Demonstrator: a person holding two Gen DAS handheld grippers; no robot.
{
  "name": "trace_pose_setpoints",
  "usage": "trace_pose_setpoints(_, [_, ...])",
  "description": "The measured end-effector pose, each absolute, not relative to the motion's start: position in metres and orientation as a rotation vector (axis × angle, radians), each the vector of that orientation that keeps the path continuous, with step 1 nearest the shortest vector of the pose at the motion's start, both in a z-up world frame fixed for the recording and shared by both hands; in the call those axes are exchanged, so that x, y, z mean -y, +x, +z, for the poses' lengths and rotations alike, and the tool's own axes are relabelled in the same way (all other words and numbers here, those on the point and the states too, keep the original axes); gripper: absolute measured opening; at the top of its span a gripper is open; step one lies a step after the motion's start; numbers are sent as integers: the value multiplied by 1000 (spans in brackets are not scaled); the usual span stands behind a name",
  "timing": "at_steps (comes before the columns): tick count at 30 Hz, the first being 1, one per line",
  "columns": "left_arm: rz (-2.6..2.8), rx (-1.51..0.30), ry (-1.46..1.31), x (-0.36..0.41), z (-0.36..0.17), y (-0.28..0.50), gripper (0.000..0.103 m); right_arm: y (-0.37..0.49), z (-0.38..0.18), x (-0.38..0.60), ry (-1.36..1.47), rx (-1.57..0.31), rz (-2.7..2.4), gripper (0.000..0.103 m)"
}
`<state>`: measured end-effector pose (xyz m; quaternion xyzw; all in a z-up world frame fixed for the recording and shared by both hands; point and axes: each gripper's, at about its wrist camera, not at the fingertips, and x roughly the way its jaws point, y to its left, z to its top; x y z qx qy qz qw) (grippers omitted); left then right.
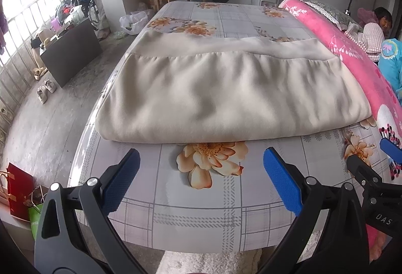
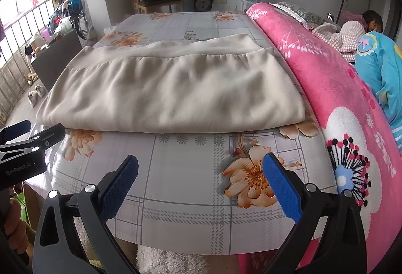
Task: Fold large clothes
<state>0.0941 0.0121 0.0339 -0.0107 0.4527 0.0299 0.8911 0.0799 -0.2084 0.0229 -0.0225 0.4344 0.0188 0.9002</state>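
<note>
I'm holding the left tool (image 1: 201, 168) out over the near edge of the surface (image 1: 201, 218), and its two blue pads are standing wide apart with nothing between them but the flowered plaid cover. Nothing is touching those pads; the left one (image 1: 120, 181) and its partner are both hanging clear of the cloth.

The right tool (image 2: 201, 173) is doing the same thing just beside it: pads spread wide, gripping nothing, hovering above a big orange flower print (image 2: 251, 181) on the cover. From the left camera I'm catching the right tool's blue tip at the far right edge, and from the right camera I'm seeing the left tool (image 2: 27, 133) poking in at the left edge, so the two are sitting side by side, apart from each other.

The beige garment (image 1: 226, 95) is lying folded into a broad rectangle across the middle of the surface, just beyond both tools. Its thick folded edge is facing me, and a gathered seam is running across its far part. Its right side is lying right up against the pink floral blanket (image 2: 326, 78), which is running along the right of the surface. Beyond that blanket a person (image 2: 374, 22) is lying down.
</note>
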Motion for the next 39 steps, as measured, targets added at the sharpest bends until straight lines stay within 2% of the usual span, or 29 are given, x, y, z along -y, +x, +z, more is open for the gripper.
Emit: trace_pose_setpoints(39, [63,-936,-32,-11,34,95,95,83,18,206,-54,-907,27,96])
